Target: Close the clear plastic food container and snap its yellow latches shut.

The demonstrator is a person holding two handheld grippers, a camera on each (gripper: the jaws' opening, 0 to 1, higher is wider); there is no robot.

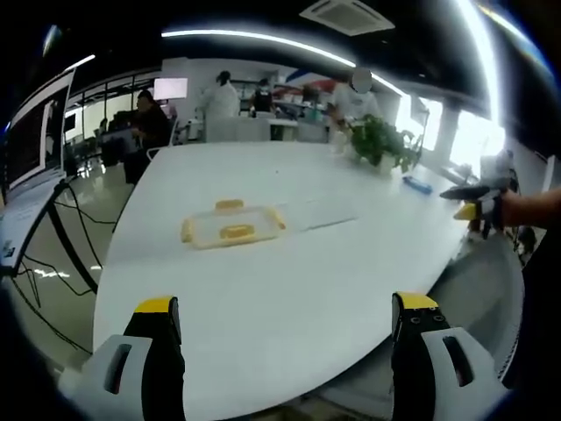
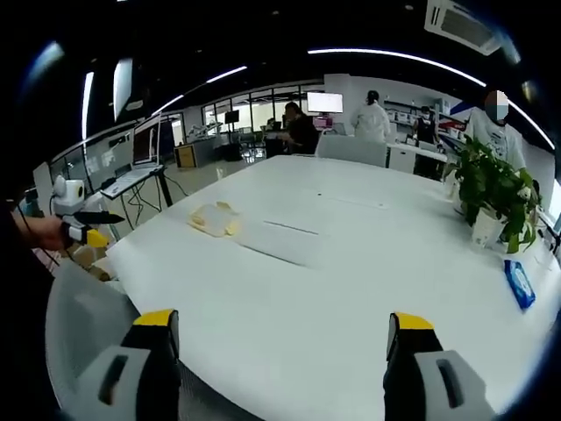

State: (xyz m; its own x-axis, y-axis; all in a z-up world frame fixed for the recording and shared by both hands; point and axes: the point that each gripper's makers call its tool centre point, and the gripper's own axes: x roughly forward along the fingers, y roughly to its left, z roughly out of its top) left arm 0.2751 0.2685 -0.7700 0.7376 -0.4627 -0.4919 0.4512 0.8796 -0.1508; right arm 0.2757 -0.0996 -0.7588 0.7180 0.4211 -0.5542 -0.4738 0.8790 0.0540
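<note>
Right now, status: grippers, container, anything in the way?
Left gripper and right gripper open, holding nothing. Food container on white table, apart from both. Potted plant off to one side; nothing blocks.

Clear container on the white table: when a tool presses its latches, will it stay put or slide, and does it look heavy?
The clear container looks empty, thin and shallow, so probably light. It lies flat on the smooth white table with nothing bracing it, so a sideways push would likely slide it. Low and wide, it seems unlikely to tip.
</note>
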